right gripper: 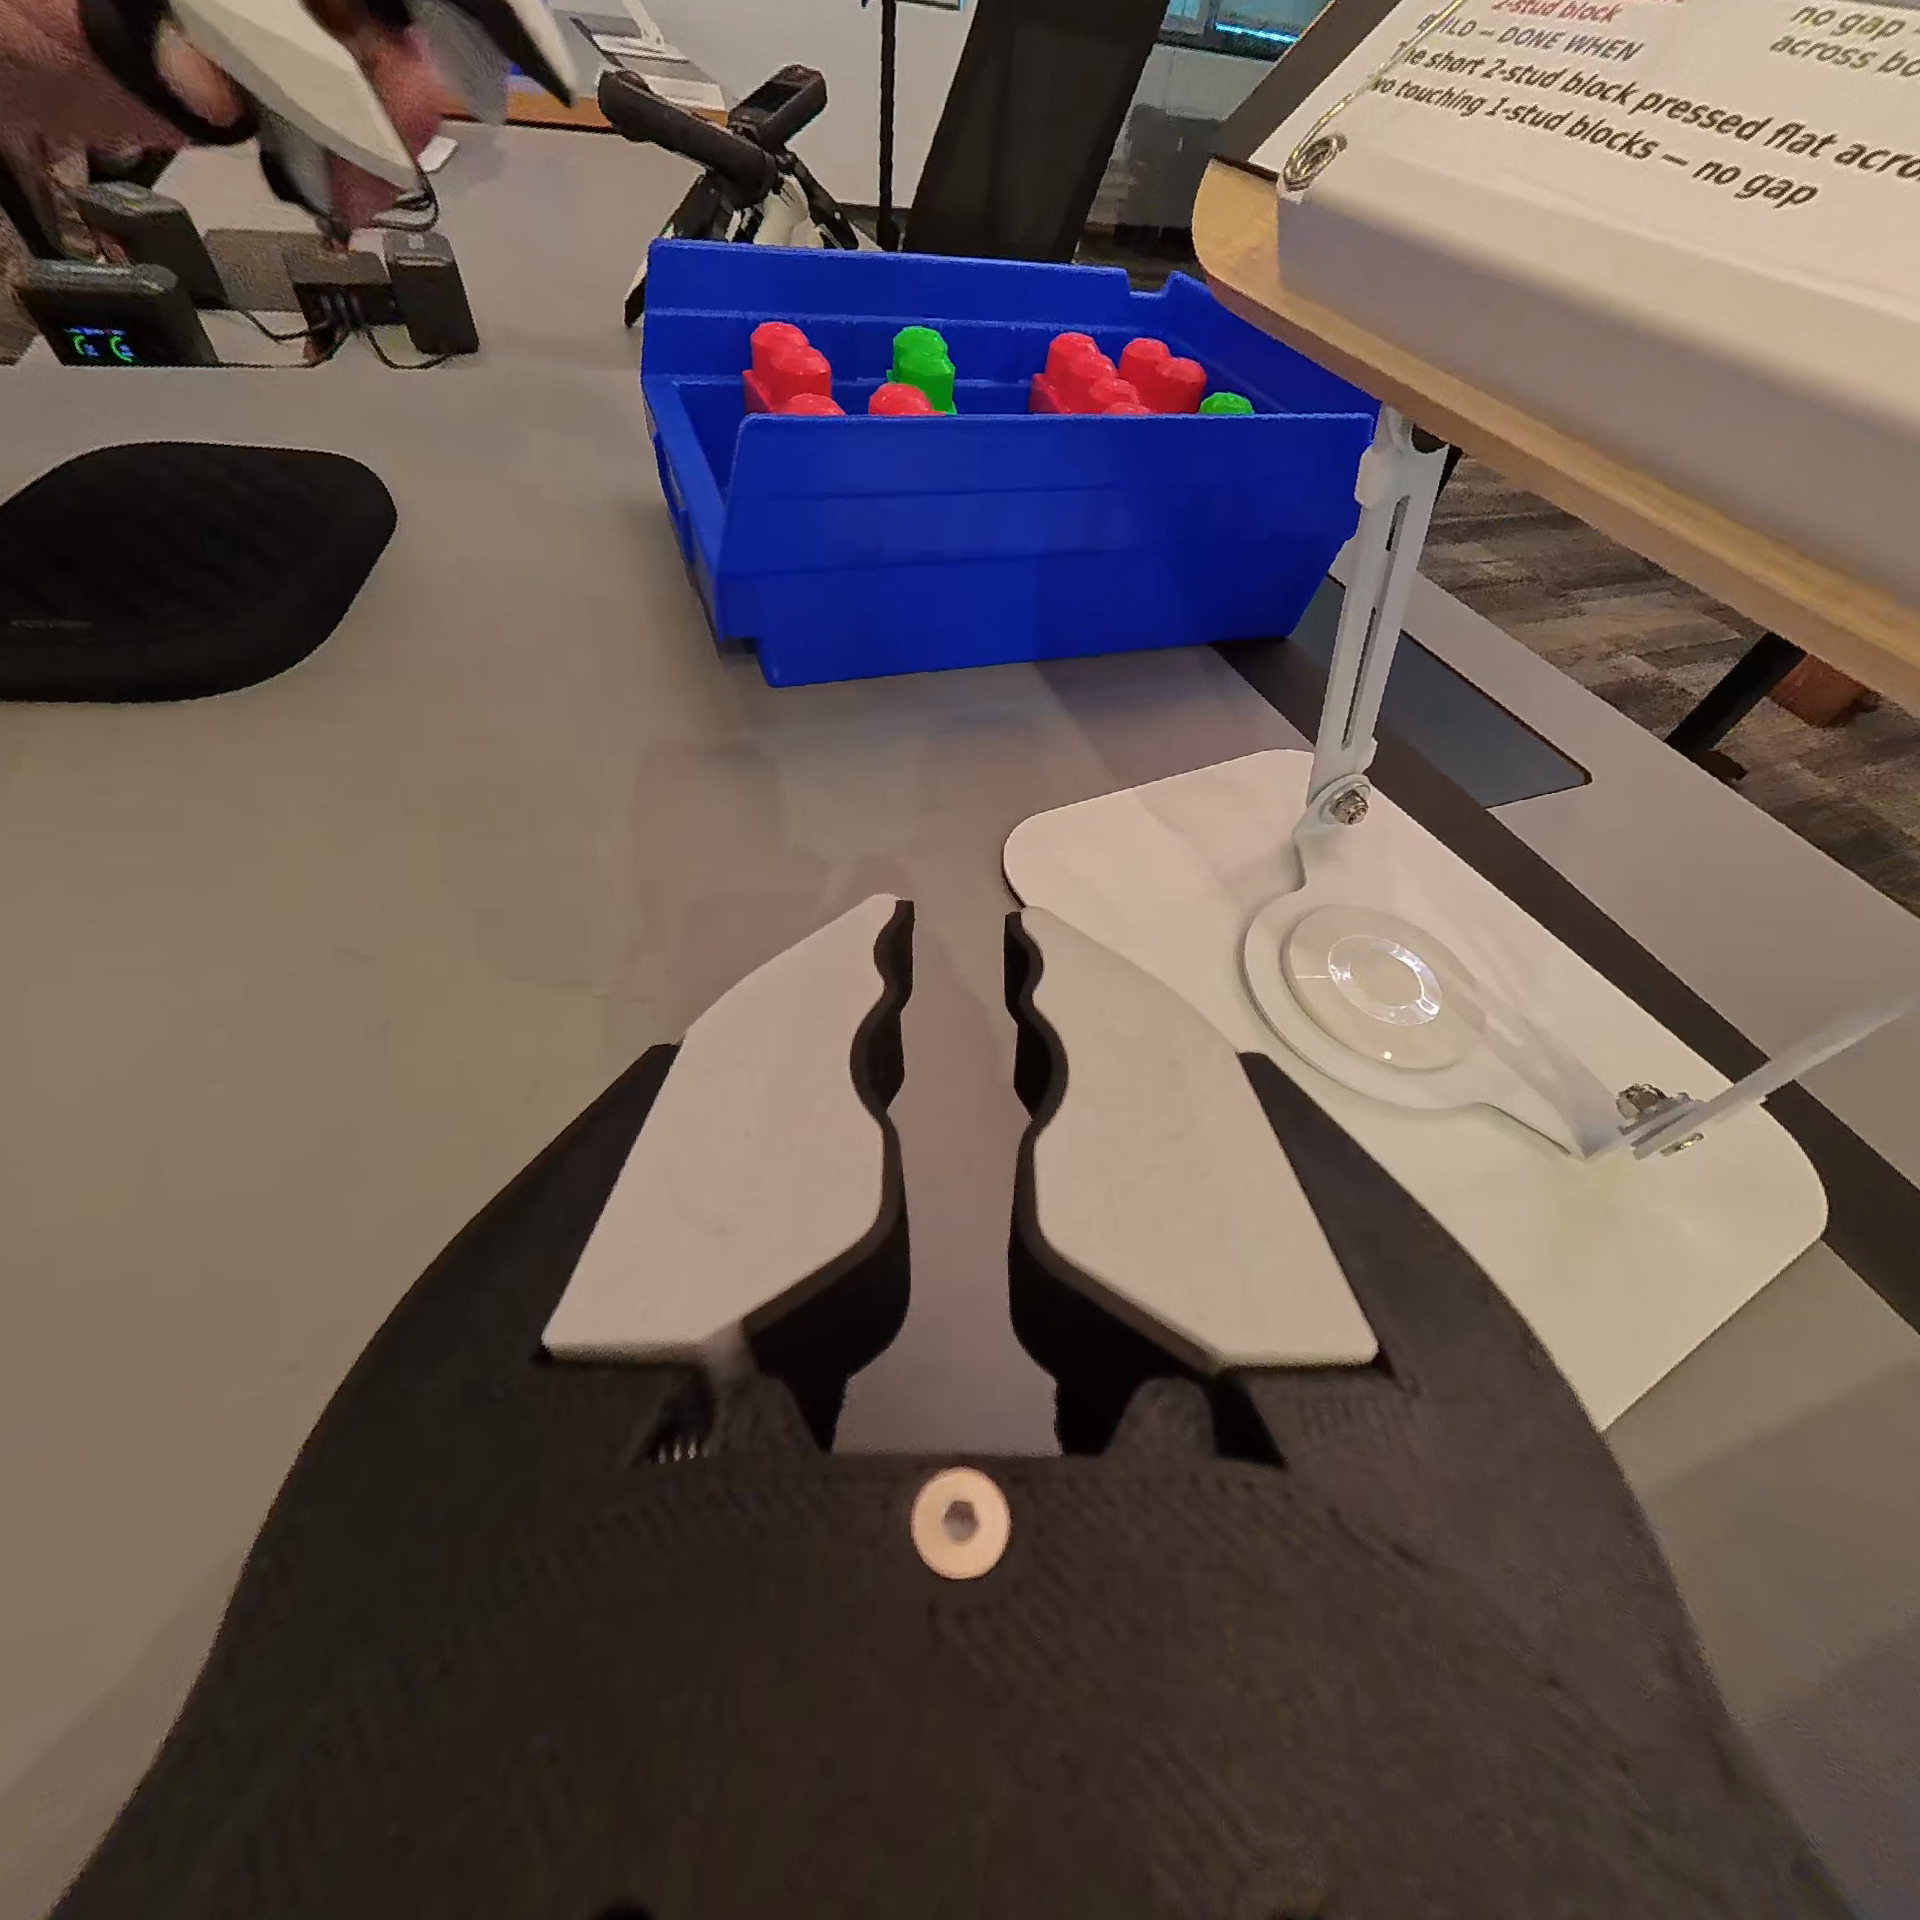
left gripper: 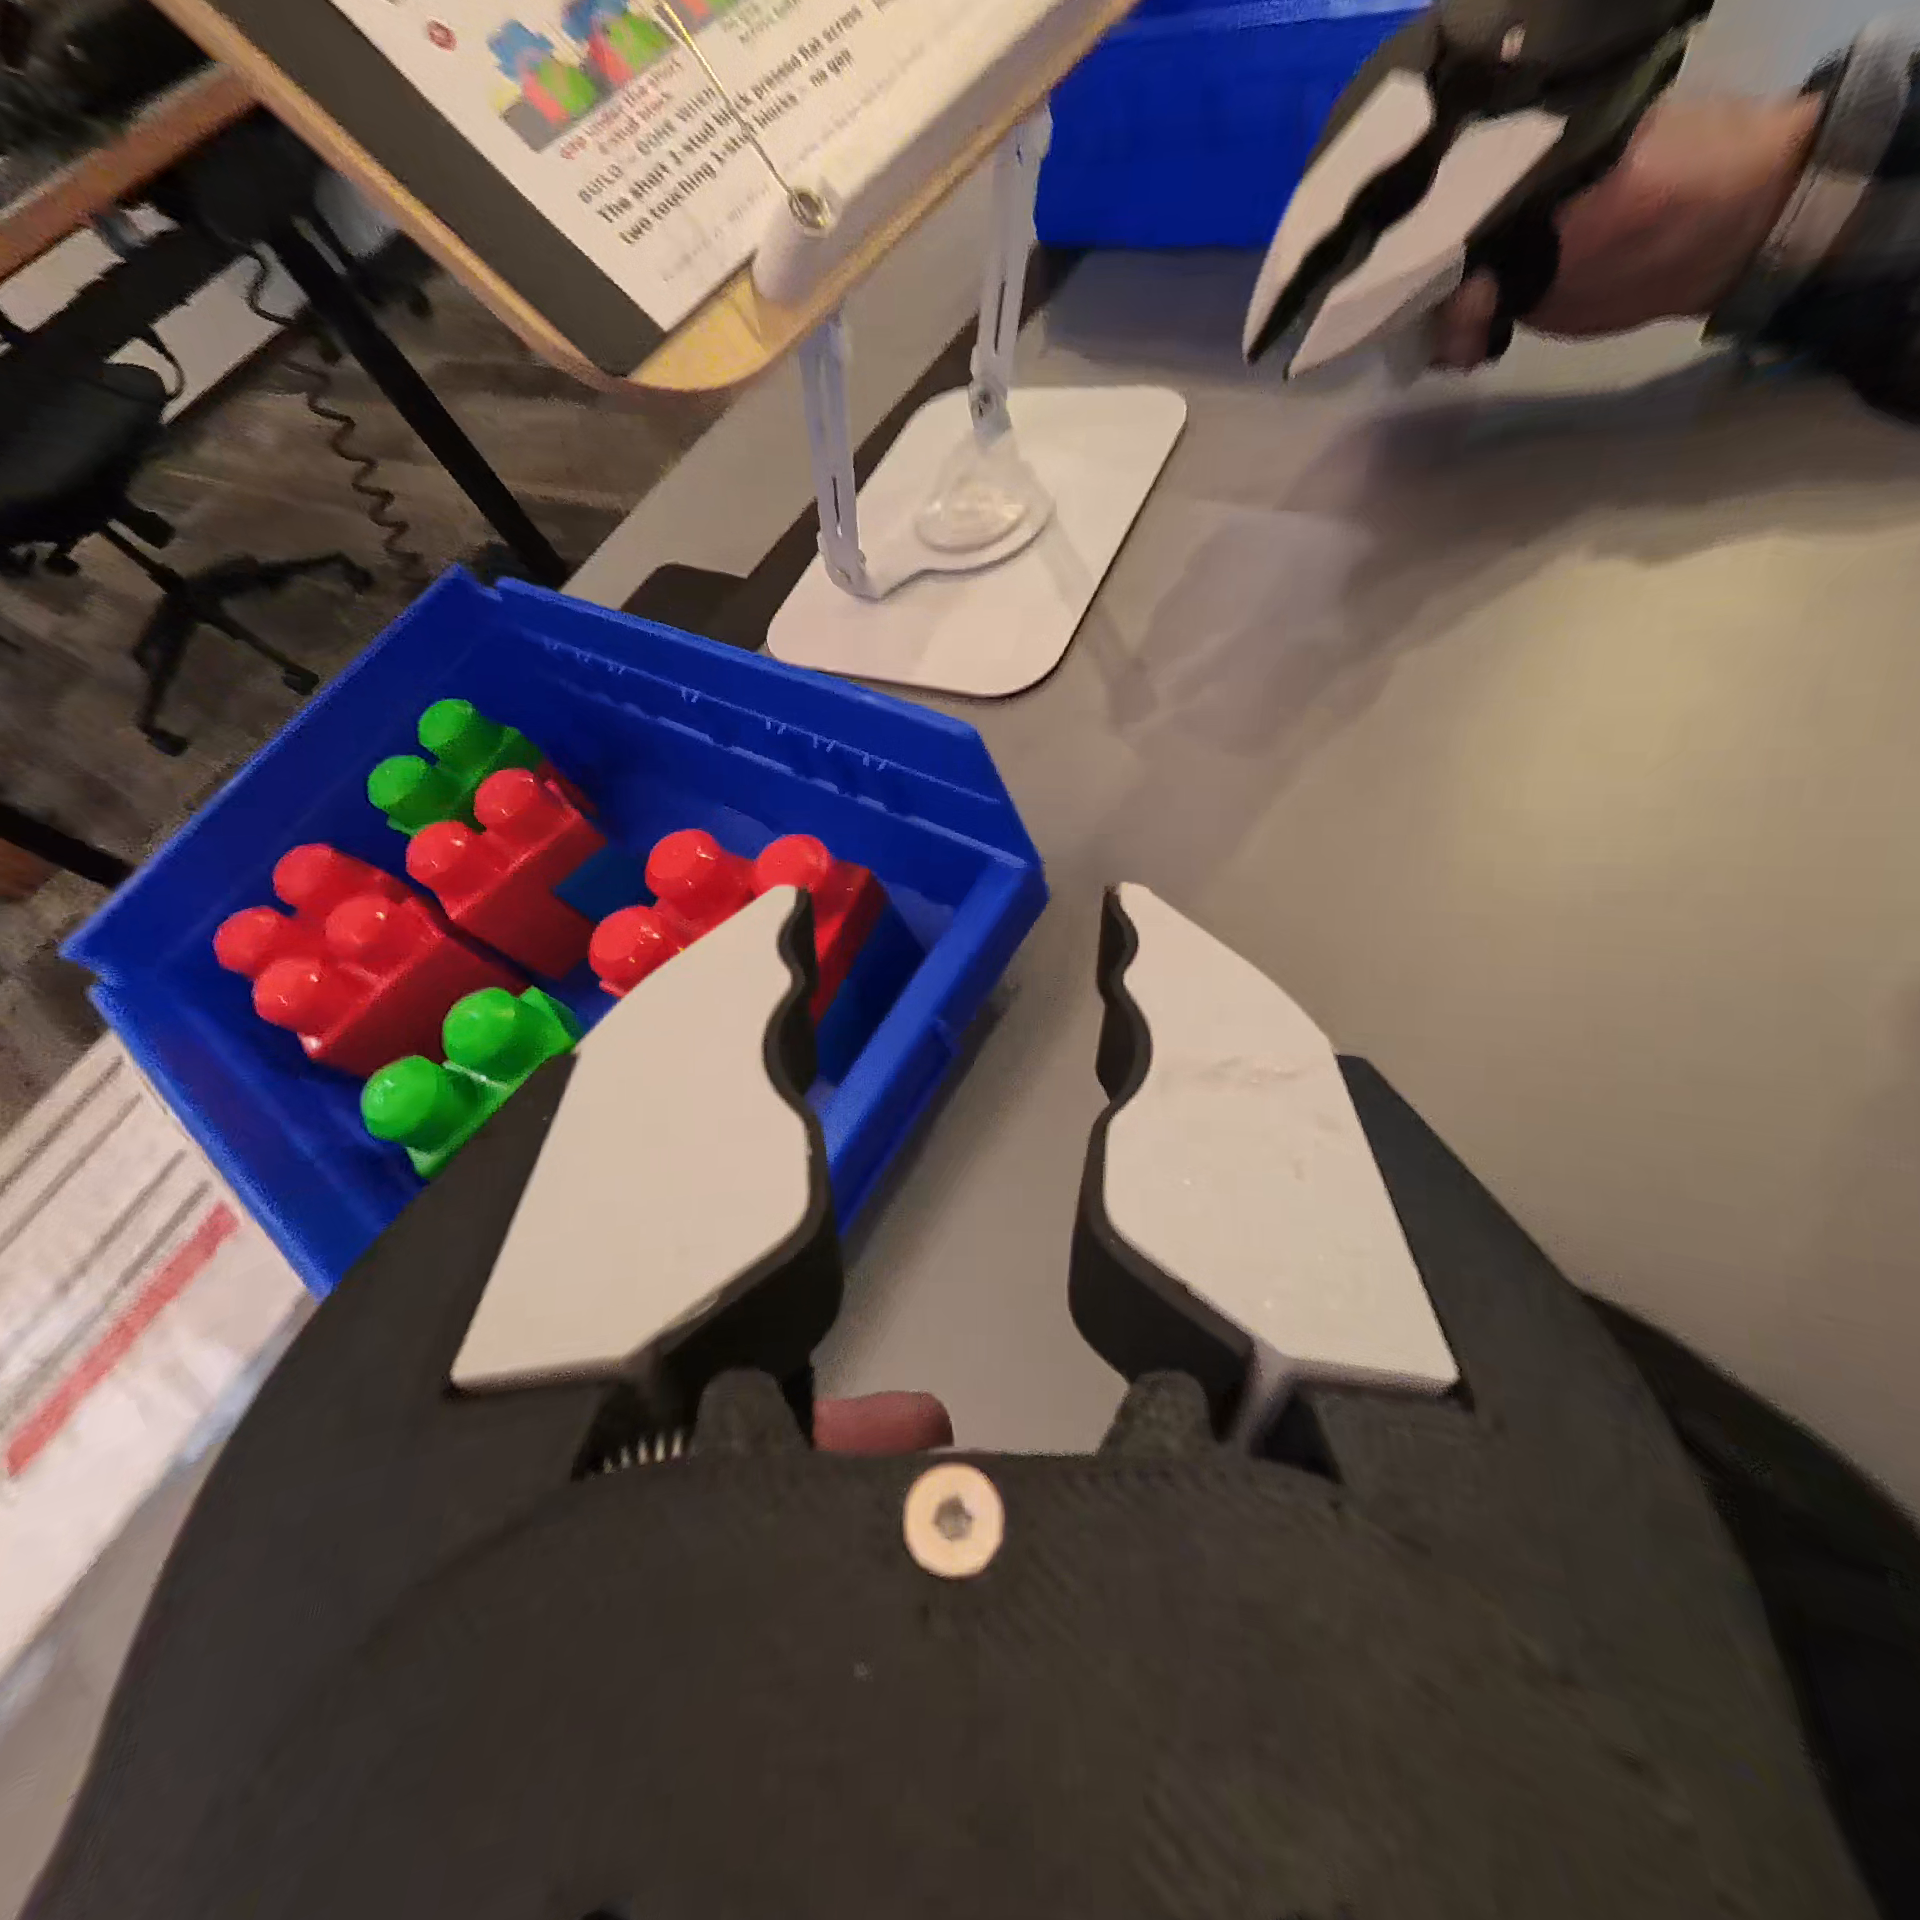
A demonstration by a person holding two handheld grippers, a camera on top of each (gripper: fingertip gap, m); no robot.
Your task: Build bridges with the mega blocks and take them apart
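Right now all the mega blocks (left gripper: 488, 914), red and green, lie in the blue bin (left gripper: 935, 769) on the surface (left gripper: 1455, 831), none built into a bridge yet. My left gripper (left gripper: 951, 904) hangs just beside the bin's near right corner, fingers wide apart on nothing, with the blocks to its left and slightly ahead. My right gripper (right gripper: 958, 914) sits well apart from the bin, fingers narrowly parted and empty, so I judge the left nearer. My left finger (left gripper: 665, 1122) covers part of one red block and a green one; motion blur softens the bin's far wall.
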